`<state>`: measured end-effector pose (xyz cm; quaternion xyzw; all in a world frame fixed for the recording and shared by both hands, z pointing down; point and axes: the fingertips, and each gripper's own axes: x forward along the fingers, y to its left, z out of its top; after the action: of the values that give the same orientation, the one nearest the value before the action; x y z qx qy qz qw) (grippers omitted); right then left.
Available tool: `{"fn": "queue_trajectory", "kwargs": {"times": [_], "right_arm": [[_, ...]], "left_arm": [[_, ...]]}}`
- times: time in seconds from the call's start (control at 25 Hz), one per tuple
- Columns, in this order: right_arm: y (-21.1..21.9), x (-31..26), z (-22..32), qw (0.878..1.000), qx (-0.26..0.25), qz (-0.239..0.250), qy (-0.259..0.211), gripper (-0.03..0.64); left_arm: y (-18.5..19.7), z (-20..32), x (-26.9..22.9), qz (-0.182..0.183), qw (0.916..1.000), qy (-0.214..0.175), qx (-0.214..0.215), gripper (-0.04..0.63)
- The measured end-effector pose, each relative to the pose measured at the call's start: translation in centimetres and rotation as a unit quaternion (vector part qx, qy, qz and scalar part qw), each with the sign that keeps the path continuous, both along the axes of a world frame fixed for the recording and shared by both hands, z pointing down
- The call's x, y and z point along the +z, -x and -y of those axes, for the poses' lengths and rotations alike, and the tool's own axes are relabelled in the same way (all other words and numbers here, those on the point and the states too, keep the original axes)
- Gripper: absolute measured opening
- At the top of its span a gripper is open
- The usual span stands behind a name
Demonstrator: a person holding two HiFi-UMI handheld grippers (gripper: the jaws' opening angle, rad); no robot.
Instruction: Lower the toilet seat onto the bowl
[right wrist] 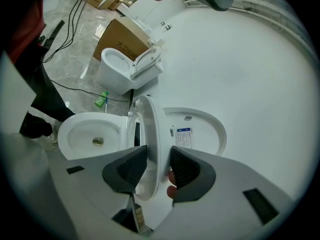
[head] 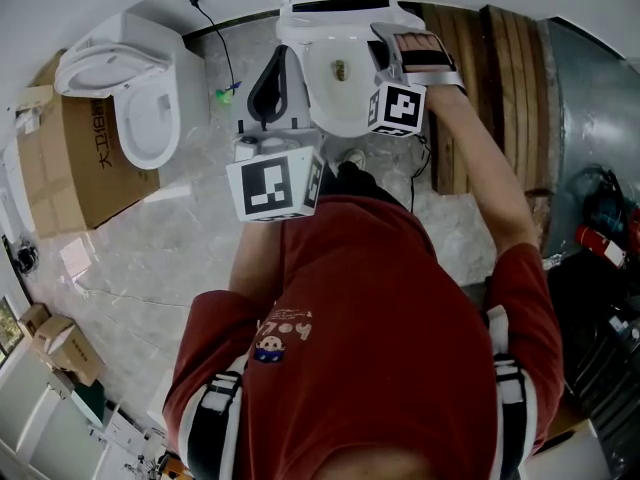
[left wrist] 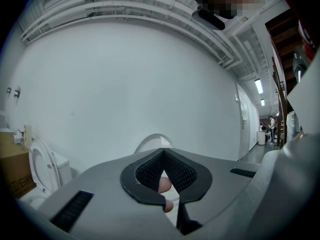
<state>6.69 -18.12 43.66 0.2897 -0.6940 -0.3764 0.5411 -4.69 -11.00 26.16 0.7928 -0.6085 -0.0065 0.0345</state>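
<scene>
The white toilet bowl stands against the wall ahead of me; in the right gripper view the bowl lies at the left. Its seat stands raised, seen edge-on, and the lid leans back behind it. My right gripper straddles the seat's rim with a pad against each side. In the head view the right gripper sits at the bowl's right rim. My left gripper hangs left of the bowl, its tips together with nothing between them.
A second toilet with its seat up stands at the left beside a cardboard box. A green bottle and a black cable lie on the marble floor between the toilets. Wooden pallets stand to the right.
</scene>
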Motion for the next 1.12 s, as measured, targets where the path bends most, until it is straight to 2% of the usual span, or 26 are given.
{"fn": "queue_trajectory", "kwargs": {"times": [0.64, 0.8, 1.12], "right_arm": [[-0.4, 5.3, -6.7, 0.998, -0.024, -0.001, 0.056, 0.132], [-0.4, 7.7, -8.9, 0.995, -0.033, -0.008, 0.098, 0.129], [-0.6, 13.3, -12.4, 0.985, -0.053, -0.030, 0.161, 0.140]], "left_arm": [[-0.8, -2.2, 4.3, 0.000, 0.9990, 0.044, -0.001, 0.009], [-0.9, -2.4, 5.6, -0.009, 0.9983, 0.057, -0.006, 0.009], [-0.6, -2.8, 9.1, 0.004, 0.9959, 0.090, -0.006, 0.009]]}}
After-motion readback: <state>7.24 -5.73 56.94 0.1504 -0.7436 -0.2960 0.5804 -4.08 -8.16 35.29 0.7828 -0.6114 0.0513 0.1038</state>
